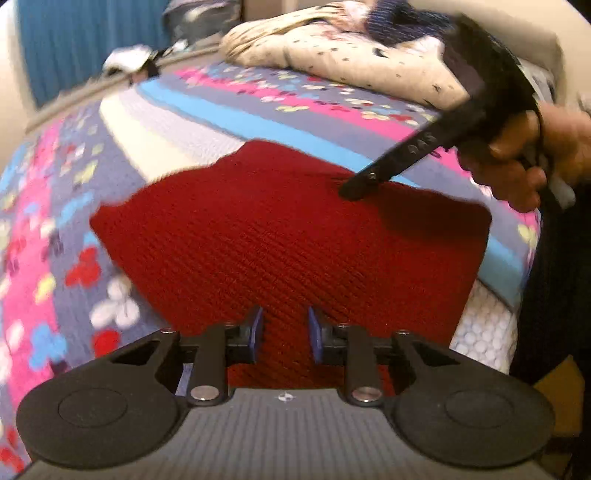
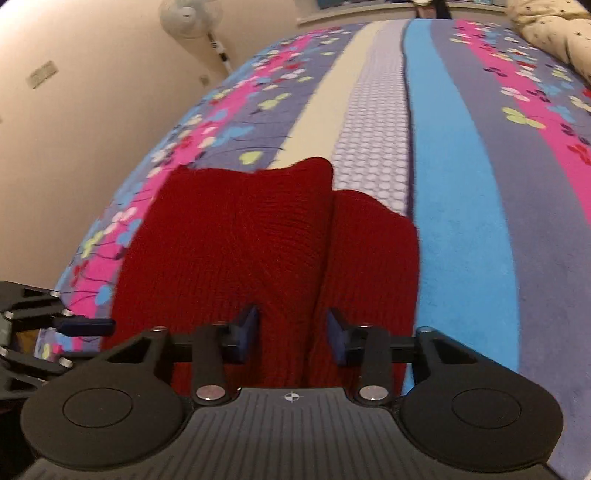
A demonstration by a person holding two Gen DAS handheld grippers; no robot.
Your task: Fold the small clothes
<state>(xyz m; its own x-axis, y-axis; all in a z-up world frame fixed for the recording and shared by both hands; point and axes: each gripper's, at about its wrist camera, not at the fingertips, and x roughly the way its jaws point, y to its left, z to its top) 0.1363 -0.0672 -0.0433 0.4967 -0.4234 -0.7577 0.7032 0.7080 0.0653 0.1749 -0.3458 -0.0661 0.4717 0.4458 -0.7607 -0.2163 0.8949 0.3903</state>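
A red knitted garment (image 1: 288,236) lies flat on the striped floral bedspread (image 1: 55,221). In the right wrist view the garment (image 2: 236,243) shows a folded flap lying over its left part. My left gripper (image 1: 285,334) is open and empty, just above the garment's near edge. My right gripper (image 2: 291,334) is open and empty over the garment's near part. In the left wrist view the right gripper (image 1: 356,188), held by a hand, hovers over the garment's far right edge. The left gripper (image 2: 88,326) shows at the left edge of the right wrist view.
A cream patterned duvet (image 1: 351,55) is heaped at the far side of the bed. A blue curtain (image 1: 85,40) hangs at the back left. A white fan (image 2: 192,14) stands by the beige wall. The bed's edge runs along the right in the left wrist view.
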